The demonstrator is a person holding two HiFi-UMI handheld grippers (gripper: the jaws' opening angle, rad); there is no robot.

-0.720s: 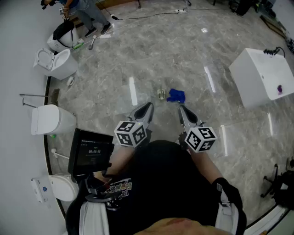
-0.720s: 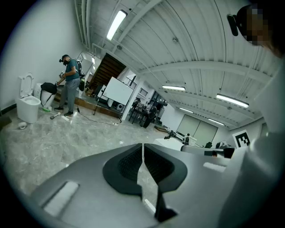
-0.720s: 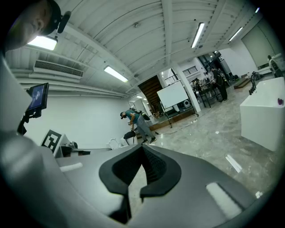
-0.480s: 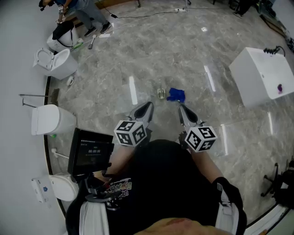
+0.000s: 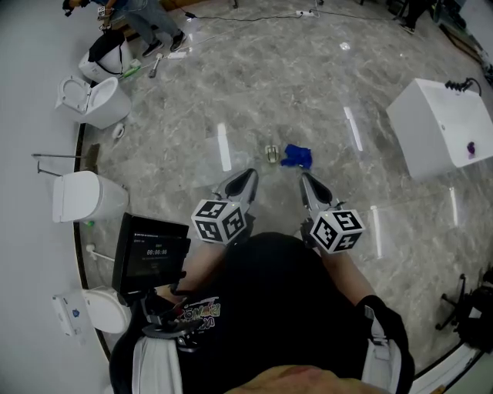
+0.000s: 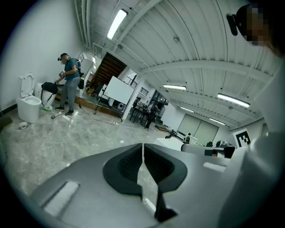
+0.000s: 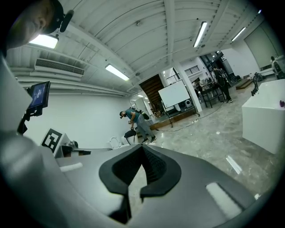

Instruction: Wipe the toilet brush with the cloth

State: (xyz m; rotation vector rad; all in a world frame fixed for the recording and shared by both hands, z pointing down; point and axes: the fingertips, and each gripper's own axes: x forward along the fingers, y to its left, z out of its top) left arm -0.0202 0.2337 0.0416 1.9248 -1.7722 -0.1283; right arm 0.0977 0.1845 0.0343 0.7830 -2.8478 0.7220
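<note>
Left gripper and right gripper are both closed and empty. The blue cloth lies on the floor at the right one's twelve o'clock. Its jaws should open wide before the person reaches down.

The small pale object just beside the blue cloth on the floor is too small for you to tell what it is. The person near the far toilet is cut off by the head view's top edge. Your screen hides part of the nearest toilet. A dark wheeled base is cut off at the right edge.
</note>
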